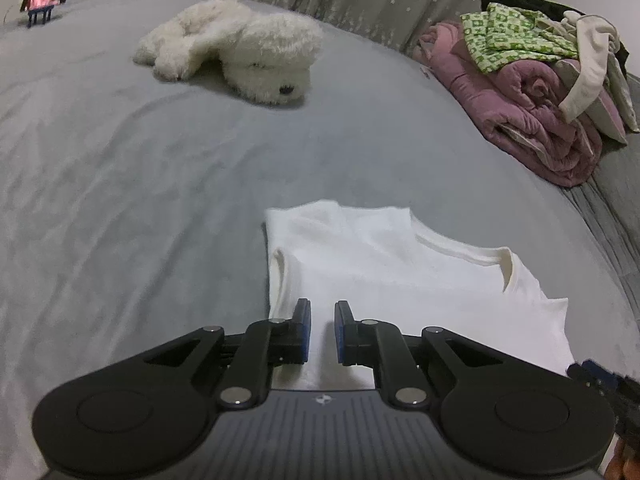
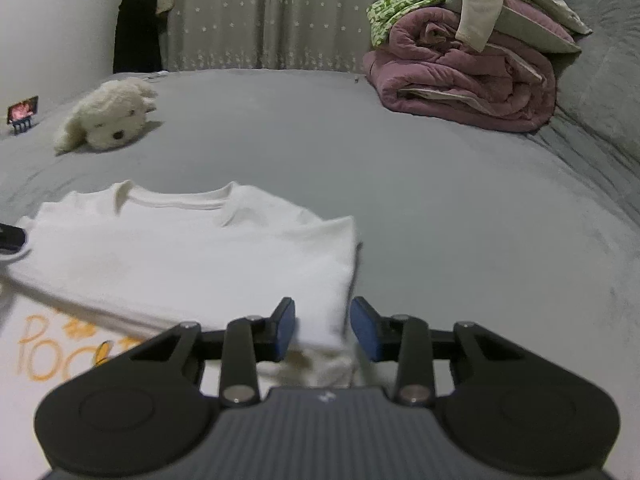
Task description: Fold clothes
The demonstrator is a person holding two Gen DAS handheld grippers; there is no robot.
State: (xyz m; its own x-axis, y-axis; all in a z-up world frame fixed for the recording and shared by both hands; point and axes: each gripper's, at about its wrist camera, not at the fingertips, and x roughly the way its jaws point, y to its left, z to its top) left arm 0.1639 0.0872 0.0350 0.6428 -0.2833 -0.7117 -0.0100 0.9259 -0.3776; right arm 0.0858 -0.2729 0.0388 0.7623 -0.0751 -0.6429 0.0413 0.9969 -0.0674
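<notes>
A white T-shirt (image 2: 192, 248) lies on the grey bed (image 2: 440, 208), its sleeves tucked in so the body forms a narrow panel with the collar (image 2: 176, 202) toward the far side. In the right wrist view the upper part seems doubled over the lower part, where orange lettering (image 2: 44, 352) shows beneath near the left edge.

The left gripper (image 1: 322, 330) hangs over the near left part of the shirt, its fingers (image 1: 303, 330) a narrow gap apart with nothing between them. The right gripper (image 2: 323, 330) sits at the near right corner with fingers (image 2: 285, 330) set wider; the cloth edge lies in or just under the gap, but they are not closed on it.

The shirt looks like light, soft knit cotton. It should drape and sag from any hold, wrinkle easily, and slide little on the bedsheet. It is not fragile. A single pinch will probably drag the layers askew, so I would grip at two corners of the same edge, one per gripper, pinching all layers together close to the fold line. The stacked layers at the right corner are thicker and may slip apart if pinched shallowly.

Far off lie a plush dog (image 1: 236, 48) and a pile of clothes on a pink quilt (image 2: 464, 76).
</notes>
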